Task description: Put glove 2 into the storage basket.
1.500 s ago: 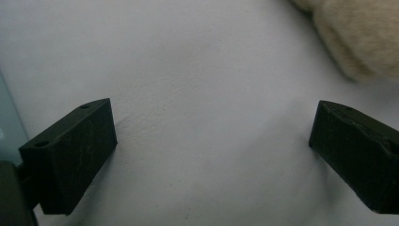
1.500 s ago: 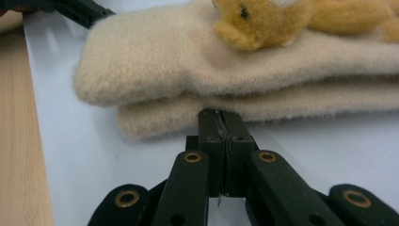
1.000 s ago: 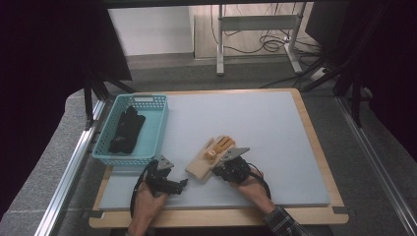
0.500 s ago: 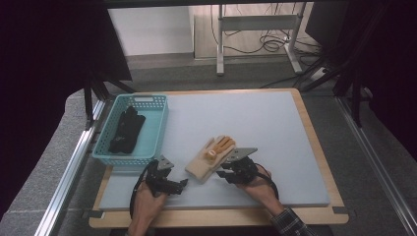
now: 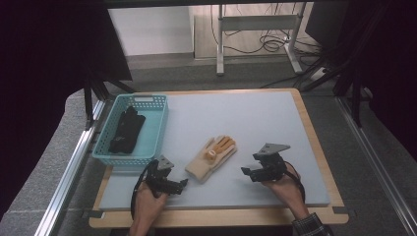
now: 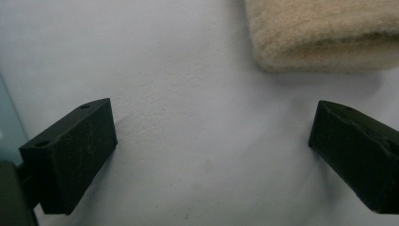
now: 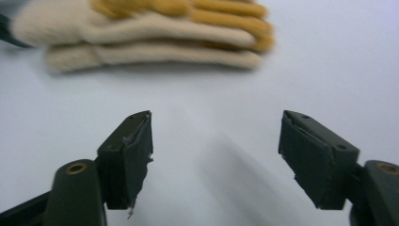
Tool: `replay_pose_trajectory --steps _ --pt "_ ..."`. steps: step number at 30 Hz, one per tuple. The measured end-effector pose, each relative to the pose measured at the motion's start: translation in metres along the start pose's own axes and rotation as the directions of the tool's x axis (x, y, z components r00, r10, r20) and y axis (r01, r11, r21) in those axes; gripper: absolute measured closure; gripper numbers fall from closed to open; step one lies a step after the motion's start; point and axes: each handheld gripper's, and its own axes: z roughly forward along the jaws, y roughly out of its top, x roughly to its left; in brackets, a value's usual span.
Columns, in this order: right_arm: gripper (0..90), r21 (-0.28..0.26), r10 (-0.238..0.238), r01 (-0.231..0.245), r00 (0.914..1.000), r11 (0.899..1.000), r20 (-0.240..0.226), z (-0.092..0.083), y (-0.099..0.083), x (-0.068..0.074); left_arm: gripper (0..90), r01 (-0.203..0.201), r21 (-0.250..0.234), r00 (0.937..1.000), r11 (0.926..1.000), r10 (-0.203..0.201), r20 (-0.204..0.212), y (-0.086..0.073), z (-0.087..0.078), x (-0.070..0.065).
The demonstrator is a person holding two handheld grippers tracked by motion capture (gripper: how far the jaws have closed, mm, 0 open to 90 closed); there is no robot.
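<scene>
1. Nearest the front edge of the bench, the left gripper [image 5: 183, 184] rests low on the grey surface, toward the front left corner. Its jaws stand wide apart with nothing between them. In the left gripper view the cuff end of the glove [image 6: 324, 35] lies just ahead of the jaw tips, apart from them.

2. Level with it, toward the front right, the right gripper [image 5: 246, 172] is held slightly above the surface, its jaws likewise spread wide and empty. It points leftward at the glove; in the right gripper view the finger end of the glove [image 7: 155, 28] lies ahead of the jaws, with bare bench between.

3. Between the two grippers, a little farther in, the cream and orange glove [image 5: 212, 157] lies flat on the bench [image 5: 255, 118], angled with its cuff toward the front left and its fingers toward the back right. One gripper faces each end, probably so that either can close on the fabric from its own side.

4. Farther back, at the left edge, the blue basket [image 5: 156, 129] holds dark gloves [image 5: 127, 130]. It looks like the likely place for the light glove.

5. Beyond the back edge stands a metal frame [image 5: 255, 24] with cables on the floor.
</scene>
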Motion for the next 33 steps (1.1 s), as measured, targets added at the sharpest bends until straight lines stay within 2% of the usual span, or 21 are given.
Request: replay_pose_trajectory --steps 3,7,12,16,20,23,33 --pt "21.9 0.001 0.024 -0.024 0.9989 1.0 0.041 -0.006 -0.011 -0.012 1.6 0.001 -0.001 1.0 1.0 -0.001 0.001 0.0 0.0 0.0" --pt "15.9 -0.011 0.055 -0.054 0.9969 0.998 0.057 -0.011 -0.023 -0.022 1.5 0.005 -0.005 1.0 1.0 -0.005 0.001 0.0 0.0 0.0" --pt "9.9 0.024 0.059 -0.061 0.9941 0.998 0.091 -0.01 -0.035 -0.03 1.4 0.006 -0.005 1.0 1.0 -0.006 0.001 0.0 0.0 0.0" --pt "8.0 0.027 0.073 -0.076 0.9919 0.997 0.104 -0.008 -0.043 -0.036 1.2 0.005 -0.004 1.0 1.0 -0.005 0.003 0.0 0.001 0.0" --pt "8.4 0.022 0.082 -0.085 0.9906 0.996 0.109 -0.008 -0.044 -0.036 0.9 0.007 -0.003 1.0 1.0 -0.007 0.003 0.0 0.001 -0.001" --pt "8.0 0.039 0.045 -0.052 0.9876 0.998 0.151 -0.006 -0.043 -0.032 0.9 0.007 -0.003 1.0 1.0 -0.007 0.004 0.0 0.001 -0.001" --pt "8.0 0.036 0.049 -0.055 0.9873 0.998 0.151 -0.006 -0.044 -0.032 1.1 0.002 -0.004 1.0 1.0 -0.002 0.008 0.0 0.0 0.0"
